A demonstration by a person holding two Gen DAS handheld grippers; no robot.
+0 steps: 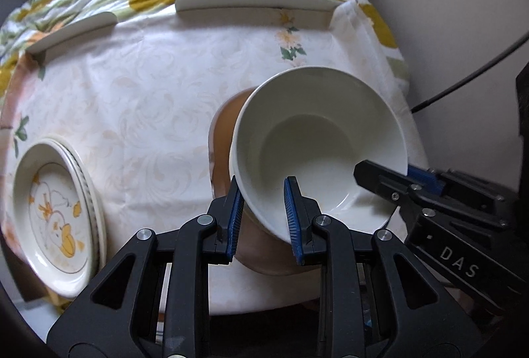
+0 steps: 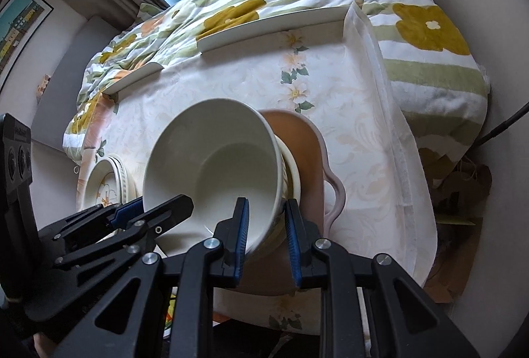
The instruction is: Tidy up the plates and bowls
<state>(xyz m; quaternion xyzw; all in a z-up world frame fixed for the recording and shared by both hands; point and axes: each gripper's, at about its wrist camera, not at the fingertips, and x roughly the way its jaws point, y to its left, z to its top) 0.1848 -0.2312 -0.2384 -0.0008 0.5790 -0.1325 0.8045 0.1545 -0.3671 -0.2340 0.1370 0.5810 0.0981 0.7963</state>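
One white bowl (image 1: 317,139) sits clamped between two grippers, the left gripper (image 1: 264,215) and the right gripper (image 2: 266,232), one on each side of its rim. Beneath them lies one brown tray (image 2: 307,159). Left of the left gripper stands one stack of patterned plates (image 1: 56,212); their number cannot be told.

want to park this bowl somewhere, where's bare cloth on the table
Free: the wide cloth stretch between the stacked duck plates, the far white rails and the tan tray. Also a strip right of the tray. Crowded: the tray, where both grippers clamp the white bowl.
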